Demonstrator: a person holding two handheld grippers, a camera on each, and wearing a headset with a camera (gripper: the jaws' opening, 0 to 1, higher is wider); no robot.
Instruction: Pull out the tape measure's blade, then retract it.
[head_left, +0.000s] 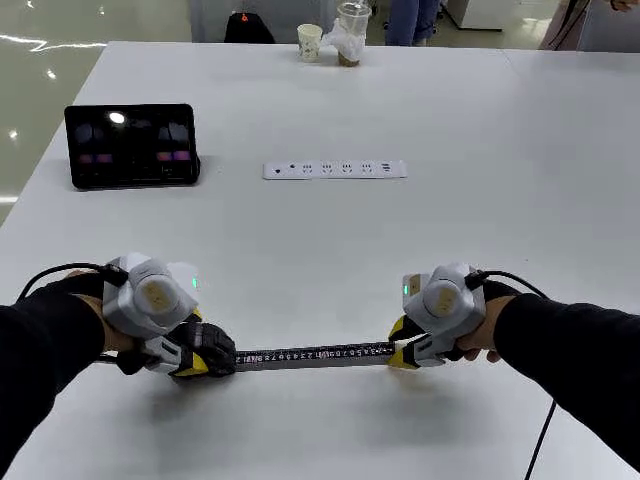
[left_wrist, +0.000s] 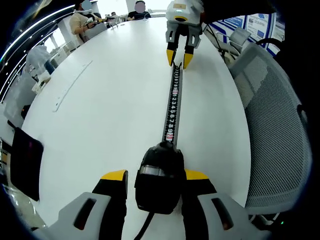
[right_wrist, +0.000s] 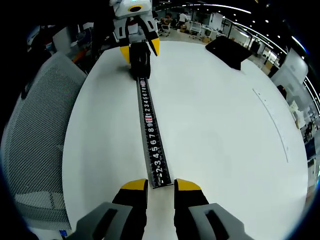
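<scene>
Black, chunky tape measure near the front edge of a white table, clamped by its sides in the left claw. Dark blade pulled out and stretched straight across to the right claw, its free end pinched between yellow-tipped jaws. No telling whether the blade is resting on the table or hanging just above it.

From the head view, both claws side by side, with a black sleeve behind each. Farther back on the table, a dark tablet propped up, a white power strip lying flat, and cups at the far edge.

From the left gripper view, a close look at the tape measure's rounded black back, with the blade running away toward the other claw. White numerals readable here, plus a red mark near the case. Grey mesh chair off to one side of the table.

From the right gripper view, the reverse: blade tip up close between the jaws, numerals counting upward away from it, tape measure small at the far end.
</scene>
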